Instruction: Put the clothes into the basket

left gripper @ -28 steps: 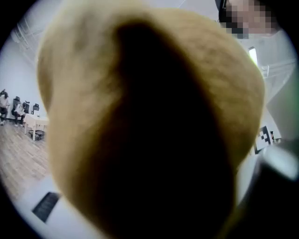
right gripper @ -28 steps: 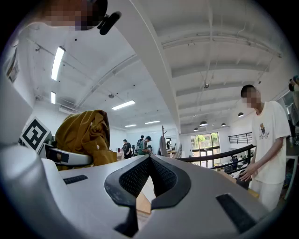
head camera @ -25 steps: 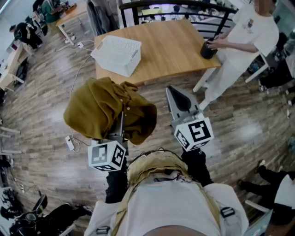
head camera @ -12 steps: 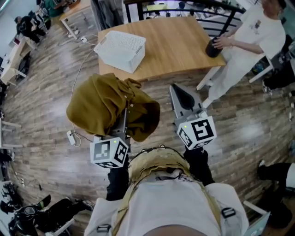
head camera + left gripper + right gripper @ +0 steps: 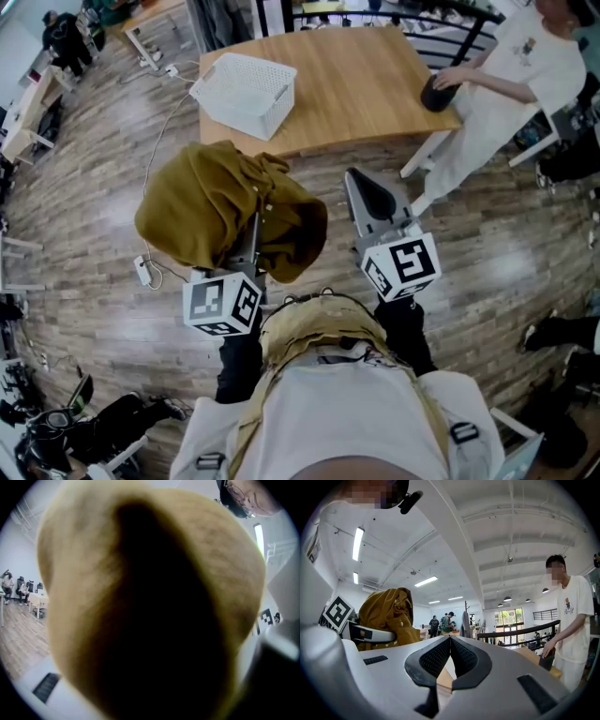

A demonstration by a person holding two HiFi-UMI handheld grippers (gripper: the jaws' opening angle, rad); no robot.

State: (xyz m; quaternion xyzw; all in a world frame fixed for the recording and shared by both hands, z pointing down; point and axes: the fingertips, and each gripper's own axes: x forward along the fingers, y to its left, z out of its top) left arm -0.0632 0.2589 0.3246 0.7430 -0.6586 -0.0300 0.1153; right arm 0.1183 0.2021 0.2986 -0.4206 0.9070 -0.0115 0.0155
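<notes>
A bundled mustard garment [image 5: 211, 206] hangs off the floor on my left gripper [image 5: 247, 253], whose jaws are buried in the cloth. The same garment [image 5: 150, 611] fills the left gripper view, and it also shows as a mustard garment [image 5: 389, 613] at the left of the right gripper view. My right gripper [image 5: 450, 641] is shut with nothing between its pads; in the head view the right gripper [image 5: 367, 195] is to the right of the garment. The white perforated basket [image 5: 246, 92] stands on the near left corner of the wooden table [image 5: 366, 89], ahead of both grippers.
A person in white [image 5: 502, 94] stands at the table's right end with a hand on a dark object [image 5: 436, 94]. A white cable and power strip [image 5: 143, 270] lie on the wood floor at the left. Desks and seated people are at the far left.
The table and basket have slid slightly up and right in the head view. The garment still hangs on my left gripper, and the right gripper stays shut.
</notes>
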